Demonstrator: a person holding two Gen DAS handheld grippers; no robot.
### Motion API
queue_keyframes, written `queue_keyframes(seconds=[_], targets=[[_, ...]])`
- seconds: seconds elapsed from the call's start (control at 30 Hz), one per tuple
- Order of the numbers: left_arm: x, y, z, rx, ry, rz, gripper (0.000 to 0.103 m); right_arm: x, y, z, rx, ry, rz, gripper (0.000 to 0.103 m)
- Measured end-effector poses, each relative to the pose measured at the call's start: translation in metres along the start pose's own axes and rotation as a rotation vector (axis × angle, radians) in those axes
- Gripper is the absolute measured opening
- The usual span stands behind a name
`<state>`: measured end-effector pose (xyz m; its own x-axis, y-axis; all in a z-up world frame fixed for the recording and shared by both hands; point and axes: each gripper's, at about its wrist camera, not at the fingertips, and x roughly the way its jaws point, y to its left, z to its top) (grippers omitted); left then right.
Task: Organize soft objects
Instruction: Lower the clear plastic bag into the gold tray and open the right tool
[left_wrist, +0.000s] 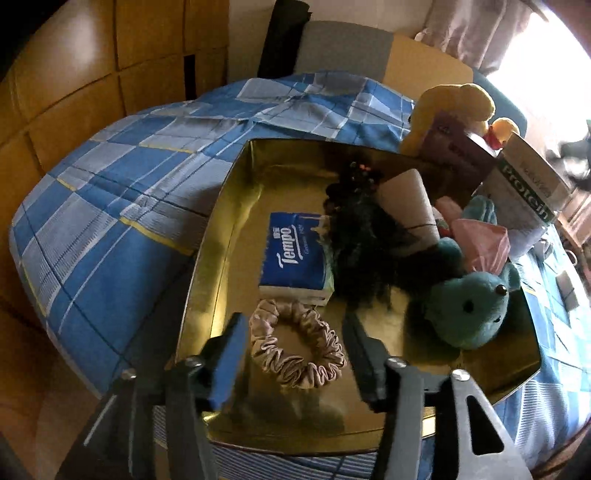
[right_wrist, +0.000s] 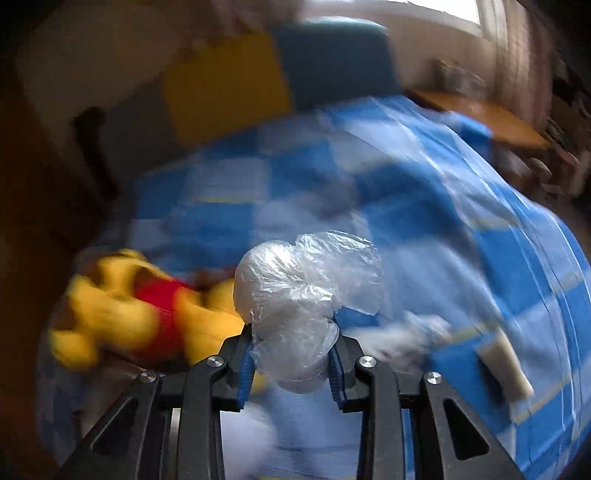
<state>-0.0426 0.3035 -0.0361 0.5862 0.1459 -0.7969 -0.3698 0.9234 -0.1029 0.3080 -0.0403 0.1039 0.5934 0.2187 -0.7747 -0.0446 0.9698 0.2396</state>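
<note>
Soft items — gold tray (left_wrist: 207, 266) on bed (left_wrist: 110, 192), both grippers over it.
Left gripper (left_wrist: 295, 354) is hovering over the tray, fingers released, straddling the pink scrunchie (left_wrist: 295, 350) lying inside; right gripper (right_wrist: 291, 354) is reaching forward above the bed, fingers clenching a crumpled clear plastic bag (right_wrist: 303, 295) — yellow plush bear (right_wrist: 140, 314) lying left.

Bedcover (left_wrist: 110, 192): blue/white check, thin yellow lines. Tray (left_wrist: 236, 206): gold. Scrunchie (left_wrist: 295, 345): pale pink. Tissue pack (left_wrist: 293, 251): blue, white lettering. Plush (left_wrist: 469, 310): teal. Bear (right_wrist: 147, 314): yellow, red shirt. Bag (right_wrist: 303, 295): clear plastic.
</note>
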Motion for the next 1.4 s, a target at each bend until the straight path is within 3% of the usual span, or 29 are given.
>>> queue_keyframes(seconds=[0.07, 0.3, 0.5, 0.87, 1.1, 1.4], targets=[[-0.001, 0.000, 0.001, 0.008, -0.007, 0.004, 0.067, -0.002, 0.039, 0.011, -0.056, -0.018, 0.044, 0.032], [-0.011, 0.006, 0.001, 0.003, -0.033, 0.007, 0.073, 0.009, 0.143, 0.021, -0.171, -0.003, 0.121, 0.032], [-0.018, 0.013, 0.003, -0.025, -0.050, -0.004, 0.080, 0.005, 0.206, -0.032, -0.440, 0.053, 0.283, 0.032], [-0.038, 0.009, 0.005, -0.034, -0.105, -0.001, 0.090, -0.009, 0.232, -0.160, -0.735, 0.186, 0.416, 0.032], [-0.047, 0.009, 0.002, -0.043, -0.116, 0.029, 0.091, -0.004, 0.228, -0.232, -0.795, 0.299, 0.457, 0.032], [-0.061, 0.012, -0.003, -0.056, -0.152, 0.058, 0.095, -0.014, 0.221, -0.297, -0.829, 0.347, 0.480, 0.032]])
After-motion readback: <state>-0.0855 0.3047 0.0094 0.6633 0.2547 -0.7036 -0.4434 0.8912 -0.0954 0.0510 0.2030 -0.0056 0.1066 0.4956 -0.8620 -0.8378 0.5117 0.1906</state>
